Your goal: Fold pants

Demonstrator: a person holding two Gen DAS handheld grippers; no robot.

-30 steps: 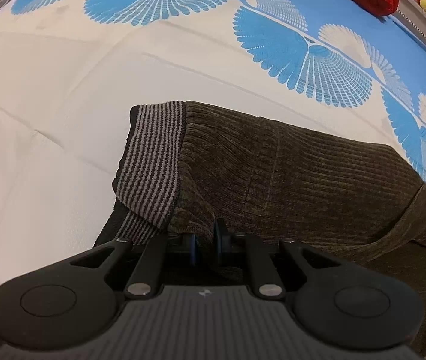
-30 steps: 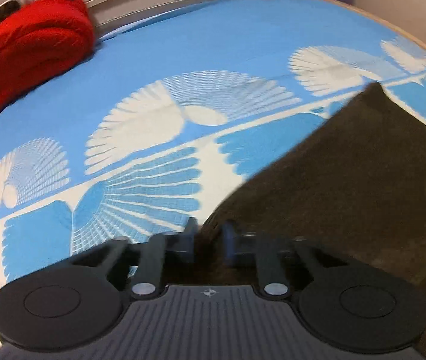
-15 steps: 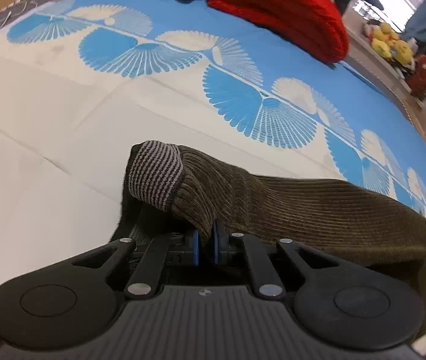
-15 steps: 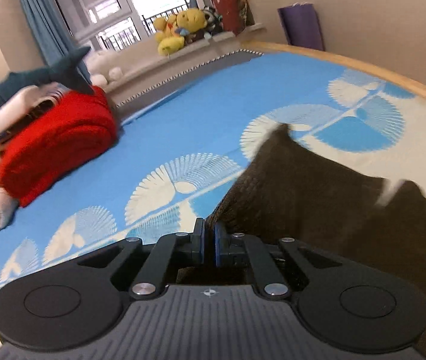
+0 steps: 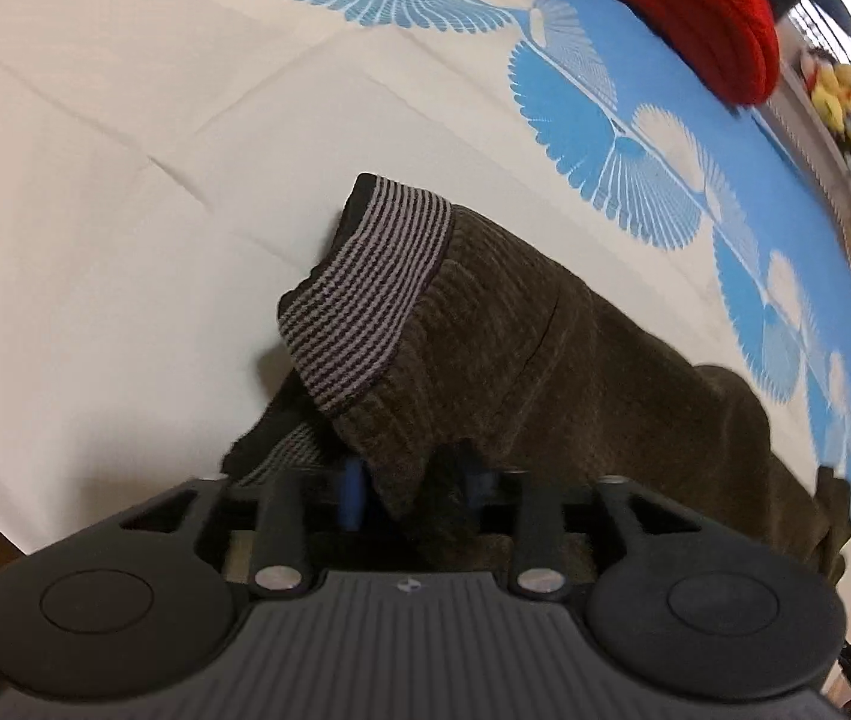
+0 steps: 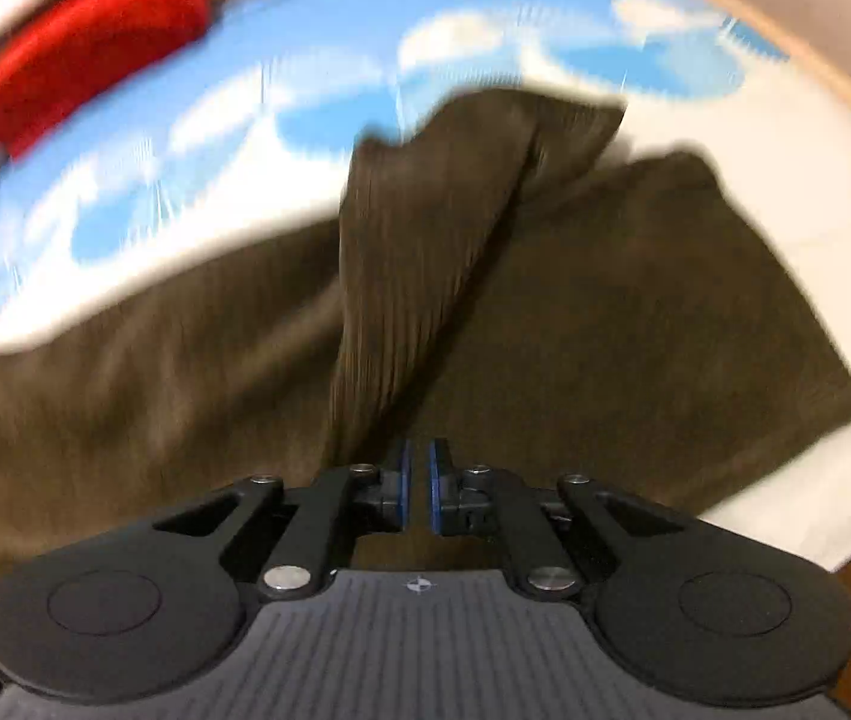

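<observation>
The left gripper (image 5: 413,495) sits low over the bed (image 5: 95,210), tilted forward along the cloth, with its jaws apart and a fold of the pants (image 5: 545,372) drooping down between the two blue pads (image 5: 352,495); the cloth hides the right-hand pad almost wholly, so I cannot tell whether the pads press on it. The right gripper (image 6: 418,495) points out over the spread legs of the pants (image 6: 635,324), angled downward, its jaws drawn nearly together with a thin slit left between the blue pads (image 6: 404,492). A raised ridge of the corduroy runs from just ahead of those pads up and away, but this view is smeared by motion and I cannot tell if any cloth is caught in the slit.

There is one pair of pants, dark olive-brown corduroy, with one striped grey-and-black waistband (image 5: 365,306) lifted and curled over just beyond the left gripper. There are two grippers. One red folded knit (image 5: 695,6) lies at the far side of the bed, seen from the right too (image 6: 95,42). A few yellow plush toys (image 5: 845,102) sit on a ledge past the bed's edge.

The pants lie across the white part of the bed sheet, reaching toward its blue fan-patterned band (image 5: 635,138). From the left they stretch away to the right; from the right they fill the area straight ahead and to both sides of the jaws
</observation>
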